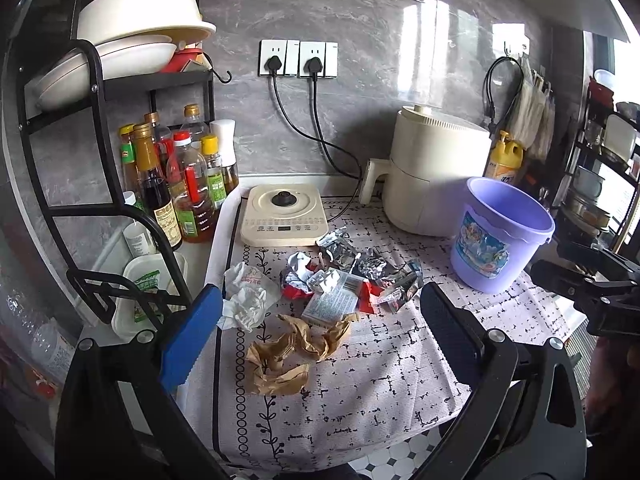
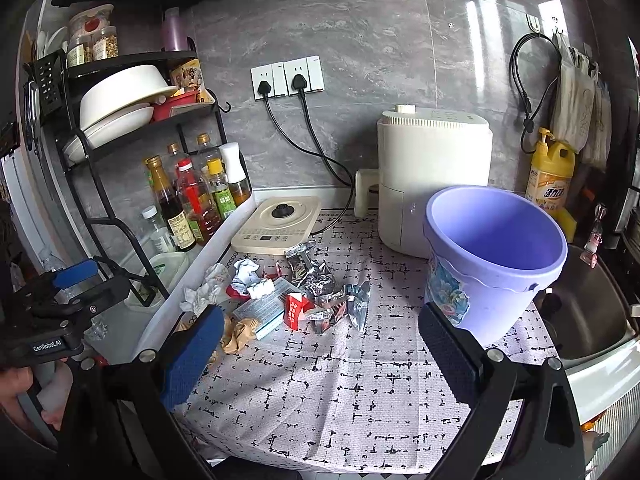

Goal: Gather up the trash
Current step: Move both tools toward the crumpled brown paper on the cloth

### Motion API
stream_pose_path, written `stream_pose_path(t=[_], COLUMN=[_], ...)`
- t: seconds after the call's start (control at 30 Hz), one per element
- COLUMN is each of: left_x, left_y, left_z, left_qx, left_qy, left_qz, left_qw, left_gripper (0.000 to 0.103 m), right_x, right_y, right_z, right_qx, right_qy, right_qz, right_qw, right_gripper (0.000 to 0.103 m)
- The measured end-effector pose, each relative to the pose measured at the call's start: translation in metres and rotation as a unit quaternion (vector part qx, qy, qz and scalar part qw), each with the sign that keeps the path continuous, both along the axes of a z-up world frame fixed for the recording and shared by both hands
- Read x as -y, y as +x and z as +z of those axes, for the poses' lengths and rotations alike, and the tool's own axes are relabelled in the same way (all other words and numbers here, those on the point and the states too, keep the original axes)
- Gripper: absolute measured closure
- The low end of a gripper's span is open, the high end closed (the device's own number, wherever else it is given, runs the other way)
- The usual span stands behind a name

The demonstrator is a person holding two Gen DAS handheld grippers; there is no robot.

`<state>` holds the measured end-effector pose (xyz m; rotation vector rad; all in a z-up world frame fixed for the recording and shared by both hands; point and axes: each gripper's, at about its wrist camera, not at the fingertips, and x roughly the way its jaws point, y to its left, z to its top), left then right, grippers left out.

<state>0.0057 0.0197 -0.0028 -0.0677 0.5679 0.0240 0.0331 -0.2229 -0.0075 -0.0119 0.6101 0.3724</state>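
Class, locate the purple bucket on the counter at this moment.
The purple bucket stands upright on the patterned cloth at the right of both views, just in front of the cream air fryer and right of the trash pile.

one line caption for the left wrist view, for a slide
Open left gripper hovers over crumpled wrappers beside an empty purple bucket.

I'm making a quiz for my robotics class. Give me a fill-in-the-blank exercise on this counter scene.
1. The bucket next to the trash is ____ in colour.
2. Inside, the bucket holds ____.
3. Both the left gripper and the right gripper have their jaws ____.
4. The crumpled brown paper lies on the patterned ____.

Missing words: purple; nothing; open; cloth
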Motion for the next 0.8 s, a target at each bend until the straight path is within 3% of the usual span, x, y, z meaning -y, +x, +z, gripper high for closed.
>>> stream_pose_path(t=[0.3, 0.47, 0.8], left_x=[-0.007, -0.006, -0.006], left_y=[-0.002, -0.006, -0.016], left_z=[-0.003, -0.006, -0.008], left_qx=[-0.005, -0.005, -0.003], left_qy=[-0.002, -0.003, -0.01], left_qz=[0.008, 0.012, 0.028], left_qw=[1.0, 0.9999, 0.9996], left_gripper=[0.005, 0.005, 0.005], right_x=[0.001, 0.003, 0.006], right_y=[0.001, 0.004, -0.004], right_z=[-0.003, -0.009, -0.005], right_qx=[0.0, -0.021, -0.006], right_qy=[0.005, 0.015, 0.003], right_qz=[0.006, 0.011, 0.021], right_qw=[1.0, 1.0, 1.0], right_gripper=[0.008, 0.008, 0.008])
